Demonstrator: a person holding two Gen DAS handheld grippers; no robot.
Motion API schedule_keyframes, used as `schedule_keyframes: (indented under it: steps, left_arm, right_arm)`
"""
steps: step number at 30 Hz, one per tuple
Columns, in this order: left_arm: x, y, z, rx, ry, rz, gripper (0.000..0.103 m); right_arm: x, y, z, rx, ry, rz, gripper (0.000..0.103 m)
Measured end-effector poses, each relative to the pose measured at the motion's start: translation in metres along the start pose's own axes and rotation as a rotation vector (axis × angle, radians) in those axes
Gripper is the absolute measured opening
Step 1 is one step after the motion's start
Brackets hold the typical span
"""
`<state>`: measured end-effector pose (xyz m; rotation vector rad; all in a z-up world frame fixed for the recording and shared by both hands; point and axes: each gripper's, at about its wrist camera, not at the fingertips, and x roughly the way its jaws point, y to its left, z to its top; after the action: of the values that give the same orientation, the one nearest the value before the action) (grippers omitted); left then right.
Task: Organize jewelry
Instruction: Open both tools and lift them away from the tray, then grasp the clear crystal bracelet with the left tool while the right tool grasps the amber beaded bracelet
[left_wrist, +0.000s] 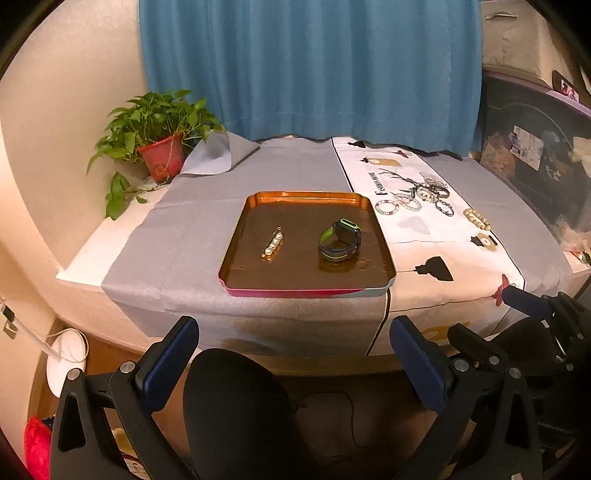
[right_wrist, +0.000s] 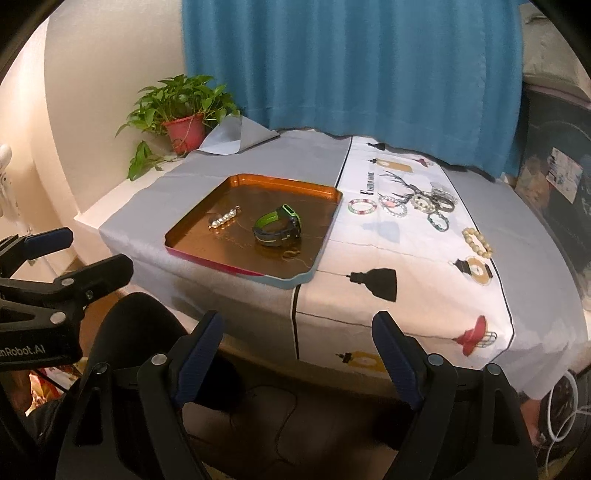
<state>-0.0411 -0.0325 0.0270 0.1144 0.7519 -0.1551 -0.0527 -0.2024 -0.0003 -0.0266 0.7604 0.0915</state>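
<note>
Bracelets (right_wrist: 417, 206) cluster tightly at center right on the bench (right_wrist: 258, 314); both empty, spread hand-held grippers (left_wrist: 295, 358) (right_wrist: 299, 354) risk snagging several together.

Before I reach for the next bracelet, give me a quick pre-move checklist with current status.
1. Left gripper open and empty: ok.
2. Right gripper open and empty: ok.
3. Tray has bare floor free beside the watch and pearl clip: ok.
4. Bracelets still on the white cloth, unobstructed: ok.
5. Cream bead bracelet lies apart from the pile: ok.
6. Piled bracelets untangled: cannot tell.
</note>
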Motion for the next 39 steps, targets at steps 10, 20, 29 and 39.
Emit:
schedule_keyframes:
  steps: [10,20,29,39]
  left_arm:
    - [-0.004,-0.005,-0.008,0.012,0.004,0.002,0.103]
    - [0.004,-0.011,-0.011,0.020,0.023,-0.004,0.103]
    - [0.020,-0.020,0.000,0.040,0.058,-0.025,0.103]
    - [0.044,-0.031,0.020,0.048,0.090,-0.039,0.103]
  right_arm:
    - [-0.001,-0.001,-0.006,0.008,0.015,0.003,0.083]
    - [0.005,-0.006,-0.006,0.015,0.035,-0.013,0.083]
    - [0.020,-0.022,-0.005,0.053,0.060,-0.026,0.083]
    - [0.039,-0.065,-0.002,0.129,0.077,-0.074,0.083]
